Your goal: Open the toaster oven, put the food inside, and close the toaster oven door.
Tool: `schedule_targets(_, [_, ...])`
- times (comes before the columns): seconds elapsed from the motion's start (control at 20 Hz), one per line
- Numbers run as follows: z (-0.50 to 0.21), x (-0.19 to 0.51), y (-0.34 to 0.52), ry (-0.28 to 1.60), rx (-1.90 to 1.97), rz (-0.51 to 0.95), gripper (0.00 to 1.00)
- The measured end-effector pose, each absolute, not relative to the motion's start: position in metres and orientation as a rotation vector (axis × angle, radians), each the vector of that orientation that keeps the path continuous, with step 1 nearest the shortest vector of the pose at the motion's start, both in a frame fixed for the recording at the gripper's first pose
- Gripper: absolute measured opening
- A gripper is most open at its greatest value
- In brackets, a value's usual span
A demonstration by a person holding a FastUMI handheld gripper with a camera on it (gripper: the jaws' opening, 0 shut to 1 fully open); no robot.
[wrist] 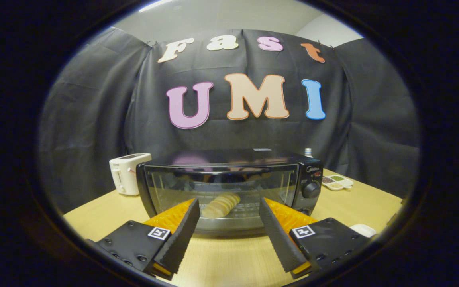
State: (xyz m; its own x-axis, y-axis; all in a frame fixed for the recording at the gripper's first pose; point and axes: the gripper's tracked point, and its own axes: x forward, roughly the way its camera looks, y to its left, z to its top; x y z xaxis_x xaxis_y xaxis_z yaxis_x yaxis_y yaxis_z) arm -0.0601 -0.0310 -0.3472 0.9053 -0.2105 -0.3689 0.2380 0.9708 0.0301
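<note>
A black toaster oven [229, 187] stands on the wooden table, its glass door shut. Through the glass I see a pale loaf-shaped piece of food [220, 205] lying on the rack inside. My gripper [228, 209] is open, its two fingers spread wide just in front of the door with nothing between them. The oven's knobs [311, 189] sit on its right panel.
A white toaster [126, 173] stands left of the oven. A white divided dish [336, 182] with small portions lies behind it to the right, and a white object [363, 230] lies by my right finger. Bare tabletop [229, 259] stretches beneath the fingers.
</note>
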Motion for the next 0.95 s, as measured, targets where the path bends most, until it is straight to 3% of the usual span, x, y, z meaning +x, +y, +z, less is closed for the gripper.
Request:
schedule_targets(0.5, [-0.342,-0.05,-0.034,0.368,0.05,-0.226,0.95])
schedule_targets(0.95, [-0.274,-0.059,-0.043,0.295,0.022,-0.208,0.95])
